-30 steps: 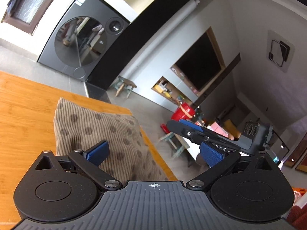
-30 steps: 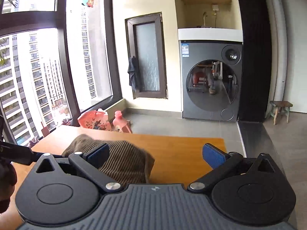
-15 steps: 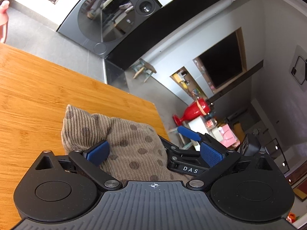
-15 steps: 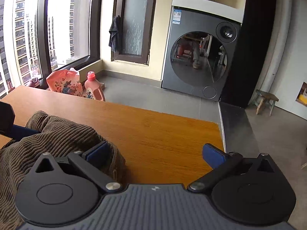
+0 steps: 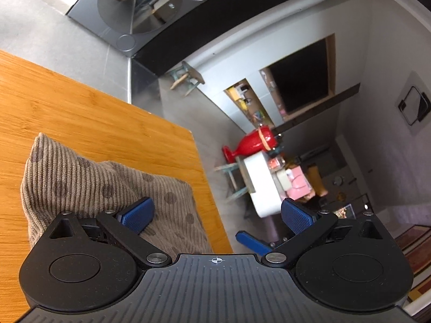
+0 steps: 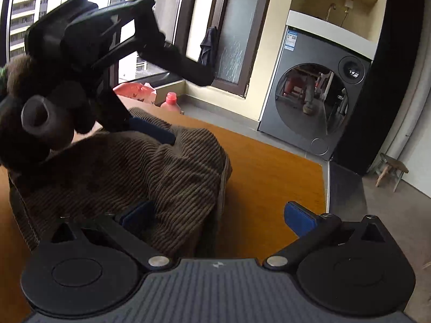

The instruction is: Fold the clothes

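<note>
Corduroy cloth (image 5: 107, 185), brown with darker dots, lay bunched in a folded heap near the corner of the wooden table (image 5: 80, 113), close to the table's edge. In the right wrist view the same cloth (image 6: 161, 172) looked darker and rose in a rumpled mound.

The left gripper (image 5: 215, 215) hung over the heap with its jaws spread wide and nothing between them; its left blue pad (image 5: 137, 215) sat above the fabric, though whether it touched could not be told, and the other pad (image 5: 296, 218) stood out past the table edge over the floor. The right gripper (image 6: 218, 216) was likewise released, one blue pad (image 6: 137, 215) against the near side of the mound and the other (image 6: 299, 219) over bare wood. A blue fingertip of the right gripper (image 5: 250, 241) showed low in the left wrist view.

Beyond the table stood a grey washing machine (image 6: 315, 102), a small wooden stool (image 6: 390, 167), a pink bottle (image 6: 171, 102) by the window, and a red vase (image 5: 250, 142) on the floor farther off.
</note>
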`<state>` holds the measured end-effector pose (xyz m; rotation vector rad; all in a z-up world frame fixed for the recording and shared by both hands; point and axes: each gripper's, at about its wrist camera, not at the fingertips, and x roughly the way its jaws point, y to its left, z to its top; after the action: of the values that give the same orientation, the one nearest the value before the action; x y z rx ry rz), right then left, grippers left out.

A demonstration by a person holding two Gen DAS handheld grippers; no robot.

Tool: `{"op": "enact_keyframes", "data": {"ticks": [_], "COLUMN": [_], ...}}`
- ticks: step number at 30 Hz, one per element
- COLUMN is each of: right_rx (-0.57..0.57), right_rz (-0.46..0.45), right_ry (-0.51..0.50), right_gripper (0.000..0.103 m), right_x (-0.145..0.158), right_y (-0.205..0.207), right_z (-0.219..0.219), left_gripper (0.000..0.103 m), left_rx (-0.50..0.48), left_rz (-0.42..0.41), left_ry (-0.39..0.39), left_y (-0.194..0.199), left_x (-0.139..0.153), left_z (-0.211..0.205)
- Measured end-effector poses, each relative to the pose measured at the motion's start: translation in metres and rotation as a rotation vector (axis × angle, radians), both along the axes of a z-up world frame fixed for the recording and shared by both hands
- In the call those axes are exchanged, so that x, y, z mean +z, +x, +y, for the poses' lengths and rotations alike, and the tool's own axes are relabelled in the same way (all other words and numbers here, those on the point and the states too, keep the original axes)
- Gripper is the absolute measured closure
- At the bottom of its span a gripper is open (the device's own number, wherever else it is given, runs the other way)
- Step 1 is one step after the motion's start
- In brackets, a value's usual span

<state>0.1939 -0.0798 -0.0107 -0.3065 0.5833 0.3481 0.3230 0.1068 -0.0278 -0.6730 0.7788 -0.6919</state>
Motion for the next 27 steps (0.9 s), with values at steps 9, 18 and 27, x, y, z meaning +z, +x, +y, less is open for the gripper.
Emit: {"op": "enact_keyframes", "data": {"ticks": [9, 18, 27], "right_rx": [-0.016, -0.098, 0.135], "right_rz": [0.059, 0.222, 0.281], "right_ry": [0.127, 0.524, 0.504], "right_gripper": [0.0, 0.023, 0.032], "right_x": [0.012, -0.001, -0.02], "right_y": [-0.002, 0.019, 0.06], "right_z": [-0.017, -0.056, 0.04], "left_gripper": [0.0, 0.0, 0.0], "left_rx": [0.053, 0.087, 0.205], "left_rz": [-0.117, -0.132, -0.069], "left_ry": [0.221, 0.433, 0.546], "left_y": [-0.051, -0.1, -0.119], "left_x": [0.015, 0.005, 0.0], "left_z": [0.001, 0.002, 0.06]}}
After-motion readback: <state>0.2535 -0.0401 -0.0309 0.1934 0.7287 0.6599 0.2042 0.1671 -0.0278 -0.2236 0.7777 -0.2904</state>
